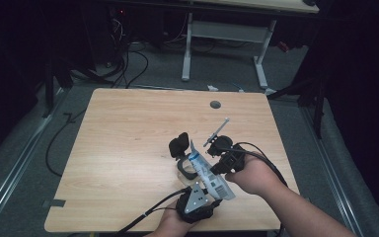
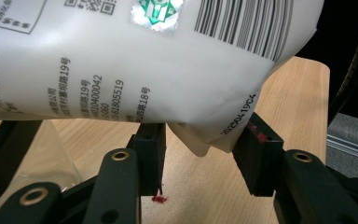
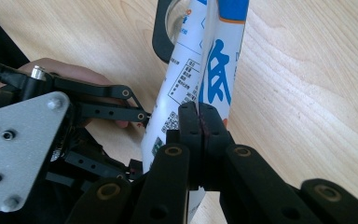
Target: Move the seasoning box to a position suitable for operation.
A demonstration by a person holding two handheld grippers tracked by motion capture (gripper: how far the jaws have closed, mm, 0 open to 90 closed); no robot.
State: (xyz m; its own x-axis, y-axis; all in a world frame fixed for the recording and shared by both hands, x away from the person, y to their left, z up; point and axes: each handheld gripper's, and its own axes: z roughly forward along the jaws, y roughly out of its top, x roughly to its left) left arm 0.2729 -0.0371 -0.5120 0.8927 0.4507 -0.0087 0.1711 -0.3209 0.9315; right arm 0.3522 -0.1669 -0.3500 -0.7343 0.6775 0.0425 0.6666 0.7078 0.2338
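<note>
A white pouch (image 1: 208,173) with blue print and a barcode hangs tilted between both grippers above the wooden table (image 1: 128,148). My right gripper (image 3: 199,116) is shut on the pouch's side seam, its pads flat together on the film; in the high view the right gripper (image 1: 211,167) comes in from the right. My left gripper (image 2: 203,140) holds the pouch's (image 2: 144,70) bulging lower corner between its pads, from below. The pouch's upper end (image 3: 205,28) is over a clear cup with a dark rim (image 3: 161,32), also seen as the cup (image 1: 185,168).
A black lid-like part (image 1: 178,145) stands up beside the cup. A round cable hole (image 1: 215,104) sits near the table's far edge. Cables lie on the floor at left, and a white desk frame (image 1: 227,32) stands beyond the table.
</note>
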